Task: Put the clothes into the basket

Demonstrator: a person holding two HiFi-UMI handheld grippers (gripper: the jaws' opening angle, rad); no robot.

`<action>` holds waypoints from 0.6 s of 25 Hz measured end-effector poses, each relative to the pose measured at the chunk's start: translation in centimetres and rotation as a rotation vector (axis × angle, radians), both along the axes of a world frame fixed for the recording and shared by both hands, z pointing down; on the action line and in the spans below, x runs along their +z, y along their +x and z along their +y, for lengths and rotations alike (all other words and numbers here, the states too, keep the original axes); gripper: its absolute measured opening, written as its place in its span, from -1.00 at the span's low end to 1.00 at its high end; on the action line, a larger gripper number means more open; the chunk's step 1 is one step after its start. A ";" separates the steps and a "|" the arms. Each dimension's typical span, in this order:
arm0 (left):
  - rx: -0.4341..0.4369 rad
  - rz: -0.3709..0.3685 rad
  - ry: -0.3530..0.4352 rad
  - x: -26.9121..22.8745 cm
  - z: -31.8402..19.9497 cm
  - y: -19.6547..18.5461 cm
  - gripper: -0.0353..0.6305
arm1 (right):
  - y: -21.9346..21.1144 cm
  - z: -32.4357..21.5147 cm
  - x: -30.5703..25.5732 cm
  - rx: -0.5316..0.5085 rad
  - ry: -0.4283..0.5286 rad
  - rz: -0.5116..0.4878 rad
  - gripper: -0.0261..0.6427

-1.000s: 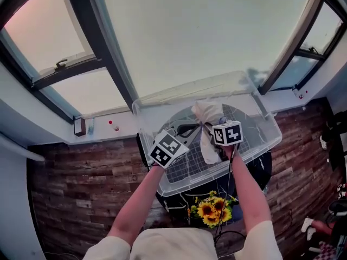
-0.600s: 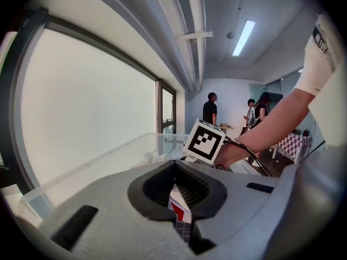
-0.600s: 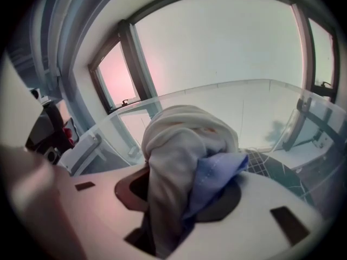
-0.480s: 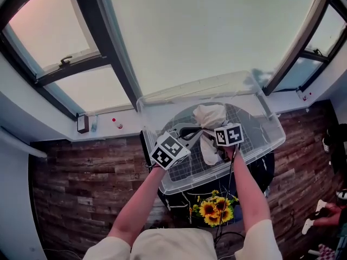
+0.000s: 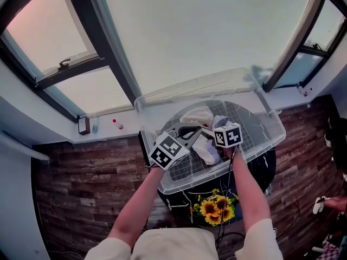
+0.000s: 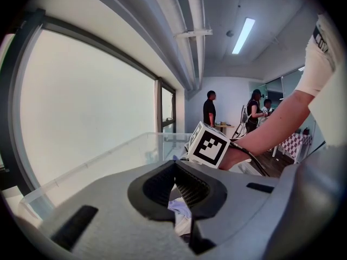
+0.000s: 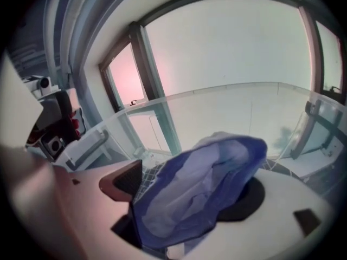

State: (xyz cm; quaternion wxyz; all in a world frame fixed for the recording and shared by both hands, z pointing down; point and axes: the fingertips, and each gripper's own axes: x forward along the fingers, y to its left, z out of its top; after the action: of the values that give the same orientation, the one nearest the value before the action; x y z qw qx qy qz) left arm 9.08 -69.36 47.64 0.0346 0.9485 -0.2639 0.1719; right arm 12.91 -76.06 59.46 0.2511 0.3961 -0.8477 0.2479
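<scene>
Cloth (image 7: pixel 227 161) drapes between the right gripper's (image 7: pixel 184 194) just-opened jaws inside the basket (image 5: pixel 260 129); the left gripper's (image 6: pixel 174 167) jaws stand closed

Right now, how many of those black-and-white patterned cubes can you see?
2. One cube sits over the clear basket's near left corner; the other is just right of it, above the clothes. None seems hidden.

A round dark table (image 5: pixel 267 168) is standing on the wooden floor (image 5: pixel 81 194) and carrying the clear basket (image 5: pixel 195 86). Sunflowers (image 5: pixel 214 207) are sitting just below the basket's near rim.
</scene>
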 end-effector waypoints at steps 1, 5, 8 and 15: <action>0.000 0.001 0.001 0.0 0.0 0.1 -0.85 | -0.1 -0.1 -0.5 0.009 0.019 -0.023 0.32; 0.002 0.002 0.004 -0.2 0.0 0.3 -0.85 | 0.2 0.0 -0.1 0.018 -0.047 -0.019 0.15; 0.004 0.002 0.010 -0.6 0.0 0.4 -0.85 | 1.0 1.8 1.9 -0.156 -0.162 0.213 0.25; 0.005 0.018 0.014 -0.9 -0.1 0.5 -0.85 | 3.4 -0.8 -1.6 -0.279 0.092 0.614 0.49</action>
State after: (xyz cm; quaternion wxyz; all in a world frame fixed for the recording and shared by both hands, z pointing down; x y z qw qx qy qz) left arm 9.54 -69.43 46.71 0.0298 0.9508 -0.2624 0.1618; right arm 16.35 -76.81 57.82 0.5080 0.3433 -0.7889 0.0417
